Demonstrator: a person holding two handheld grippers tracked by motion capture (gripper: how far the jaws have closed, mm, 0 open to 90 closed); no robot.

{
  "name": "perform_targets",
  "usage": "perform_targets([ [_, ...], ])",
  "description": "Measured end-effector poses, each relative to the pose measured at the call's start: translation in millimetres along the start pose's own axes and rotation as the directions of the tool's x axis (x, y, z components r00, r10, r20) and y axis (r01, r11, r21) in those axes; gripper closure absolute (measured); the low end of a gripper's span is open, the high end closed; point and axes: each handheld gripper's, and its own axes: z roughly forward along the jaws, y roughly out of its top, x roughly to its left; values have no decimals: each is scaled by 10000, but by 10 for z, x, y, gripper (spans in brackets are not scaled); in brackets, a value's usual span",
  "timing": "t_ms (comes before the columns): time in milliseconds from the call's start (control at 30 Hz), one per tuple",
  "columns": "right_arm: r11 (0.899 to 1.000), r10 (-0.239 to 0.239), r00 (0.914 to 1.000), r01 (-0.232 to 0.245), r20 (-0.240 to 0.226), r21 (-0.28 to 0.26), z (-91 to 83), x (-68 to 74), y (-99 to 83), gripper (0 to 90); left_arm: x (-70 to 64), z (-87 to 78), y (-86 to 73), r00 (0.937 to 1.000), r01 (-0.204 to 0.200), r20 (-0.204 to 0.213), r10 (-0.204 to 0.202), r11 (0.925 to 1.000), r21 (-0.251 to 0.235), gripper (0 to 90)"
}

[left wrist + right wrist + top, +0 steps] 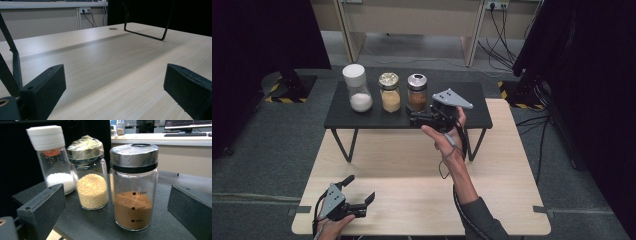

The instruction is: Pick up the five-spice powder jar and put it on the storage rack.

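Three glass jars stand in a row on a black raised shelf (472, 120). A white-capped jar of white powder (357, 88) (53, 157) is at the left. A jar of yellow granules (390, 93) (90, 175) takes the middle, and a silver-lidded jar of brown powder (417, 93) (133, 187) is at the right. My right gripper (421, 120) (115, 220) is open just in front of the brown jar, jaws spread to either side of it and apart from the glass. My left gripper (360, 192) (113, 95) rests open and empty low over the wooden table (412, 200) near its front left.
The black shelf stands on thin metal legs (150, 35) over the light wooden table (105, 65). Dark curtains flank the scene, and cables (502, 35) trail across the grey floor behind.
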Motion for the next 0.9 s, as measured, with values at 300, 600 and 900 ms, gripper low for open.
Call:
perform_targets([
  [300, 9996, -75, 9993, 66, -380, -264, -170, 66, -115, 19, 2, 0, -1, 10000, -23, 0, 23, 10000, 2, 38],
  [600, 9992, -21, 9981, -3, -610, -396, -279, 77, -226, 19, -2, 1, 0, 10000, -34, -1, 34, 10000, 11, 37],
  [900, 9991, -136, 9961, 101, -874, -410, -317, 148, -293, 20, -1, 0, -1, 10000, -17, -2, 17, 10000, 5, 37],
])
